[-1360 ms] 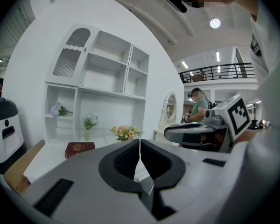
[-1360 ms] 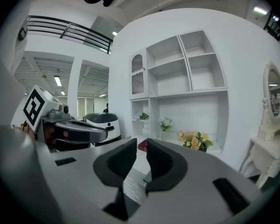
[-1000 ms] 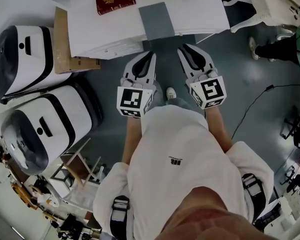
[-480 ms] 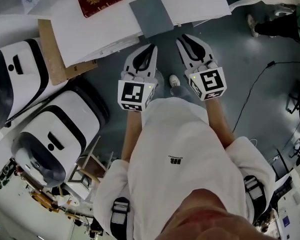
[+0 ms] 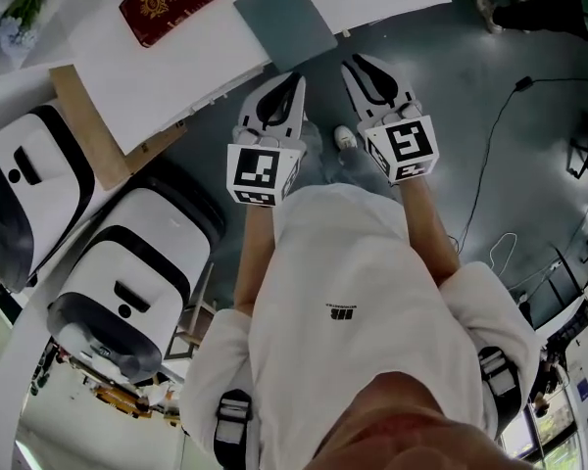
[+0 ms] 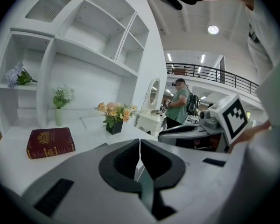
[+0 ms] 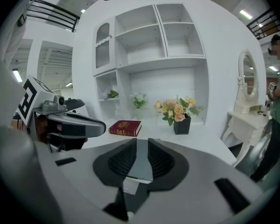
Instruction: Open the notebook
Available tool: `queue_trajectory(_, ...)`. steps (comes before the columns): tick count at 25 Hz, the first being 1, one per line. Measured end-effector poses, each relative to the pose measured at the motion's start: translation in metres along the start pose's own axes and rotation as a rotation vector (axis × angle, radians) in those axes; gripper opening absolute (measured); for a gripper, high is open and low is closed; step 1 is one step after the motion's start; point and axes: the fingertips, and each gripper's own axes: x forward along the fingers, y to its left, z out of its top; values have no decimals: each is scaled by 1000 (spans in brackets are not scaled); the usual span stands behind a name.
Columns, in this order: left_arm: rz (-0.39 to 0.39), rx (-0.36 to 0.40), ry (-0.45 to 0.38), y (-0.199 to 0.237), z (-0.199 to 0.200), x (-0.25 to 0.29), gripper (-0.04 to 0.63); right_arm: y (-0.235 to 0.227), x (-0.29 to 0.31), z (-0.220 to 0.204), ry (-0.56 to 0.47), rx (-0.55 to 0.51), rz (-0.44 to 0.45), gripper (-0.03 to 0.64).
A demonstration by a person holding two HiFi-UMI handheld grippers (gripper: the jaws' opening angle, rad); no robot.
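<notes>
Ahead, flat grey rectangle [image 5: 284, 20], gold-embossed maroon book [image 5: 170, 5]

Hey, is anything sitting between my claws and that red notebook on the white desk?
Nothing upright does. The red notebook lies on the white desk, ahead and left of both claws. A flat grey pad at the desk's near edge lies between it and the right claw; the left claw has only bare desktop ahead.
</notes>
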Motion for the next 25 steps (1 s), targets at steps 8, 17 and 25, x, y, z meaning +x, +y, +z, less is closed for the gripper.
queue_trajectory(8,-72,2,46,17,-22,22,0,-7,25,-31,74,23,-44,44)
queue_trajectory(17,-101,-3,89,17,-44,47,0,-19,44,-60,117,44,-70,52)
queue_trajectory(25,-76,-23,99,20,-57,68,0,-35,64,-79,136,68,-41,63)
